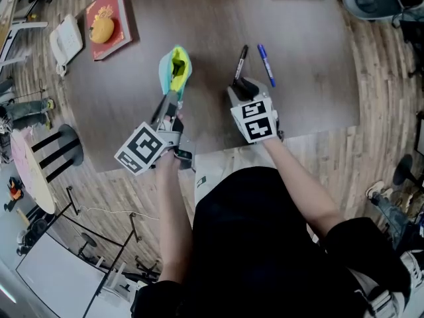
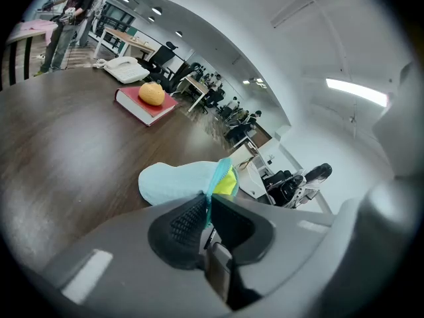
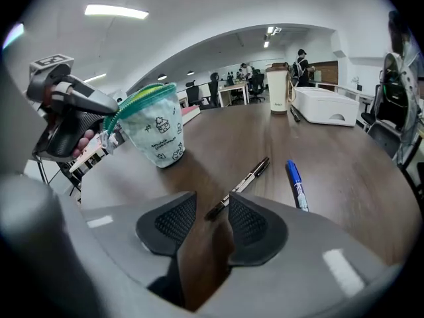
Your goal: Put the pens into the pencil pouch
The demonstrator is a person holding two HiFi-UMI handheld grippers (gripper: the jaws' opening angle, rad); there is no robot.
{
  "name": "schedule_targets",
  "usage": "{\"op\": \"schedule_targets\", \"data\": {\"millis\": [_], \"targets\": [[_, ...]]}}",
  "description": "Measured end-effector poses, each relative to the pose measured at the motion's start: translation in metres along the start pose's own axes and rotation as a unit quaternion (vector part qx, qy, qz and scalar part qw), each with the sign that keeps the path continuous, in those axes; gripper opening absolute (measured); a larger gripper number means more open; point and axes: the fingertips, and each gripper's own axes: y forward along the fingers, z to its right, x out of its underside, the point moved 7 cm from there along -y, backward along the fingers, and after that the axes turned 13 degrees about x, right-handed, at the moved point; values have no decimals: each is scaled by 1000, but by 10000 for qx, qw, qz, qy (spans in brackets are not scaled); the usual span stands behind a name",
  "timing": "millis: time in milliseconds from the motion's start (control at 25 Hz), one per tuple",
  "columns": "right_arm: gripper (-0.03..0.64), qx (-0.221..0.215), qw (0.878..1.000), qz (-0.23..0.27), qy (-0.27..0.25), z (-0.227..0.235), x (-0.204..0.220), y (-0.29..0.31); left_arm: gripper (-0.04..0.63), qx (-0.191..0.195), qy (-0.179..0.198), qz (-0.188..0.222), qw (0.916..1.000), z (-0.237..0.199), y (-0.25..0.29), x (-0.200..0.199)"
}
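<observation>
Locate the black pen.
Head view: the black pen lies on the table, right of the pencil pouch, beside the blue pen, just ahead of the right gripper.

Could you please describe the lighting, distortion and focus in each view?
Head view: even light, sharp, the table edges bowed by the wide lens. Left gripper view: heavy fisheye with dark corners, a light panel glaring, the pencil pouch slightly soft. Right gripper view: the same fisheye, a bright light strip, pale sheen on the table near the blue pen; the black pen is crisp.
</observation>
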Motion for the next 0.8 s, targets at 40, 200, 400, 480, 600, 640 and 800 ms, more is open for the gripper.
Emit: {"op": "schedule_targets", "data": {"millis": [40,200,400,480,600,640,800], "targets": [[135,33,10000,-41,-9,-1,1,3,21,8,10,-11,10000,0,0,0],[135,186,9995,-247,-90,-4,6,14,21,21,31,-94,9999,-2,2,1],[135,344,9987,-339,-188,-4,11,21,21,37,55,-140,9999,-2,2,1],[135,391,9984,-332,-239,-4,11,24,22,48,60,-161,9998,-2,3,1],[135,450,9978,-362,-327,-4,9,29,23,52,47,-177,9998,-2,4,0],[135,470,9976,-372,-335,-4,9,30,23,54,46,-183,9998,-3,4,0],[134,521,9974,-375,-336,-4,10,30,23,60,48,-208,9998,-3,2,2]]}}
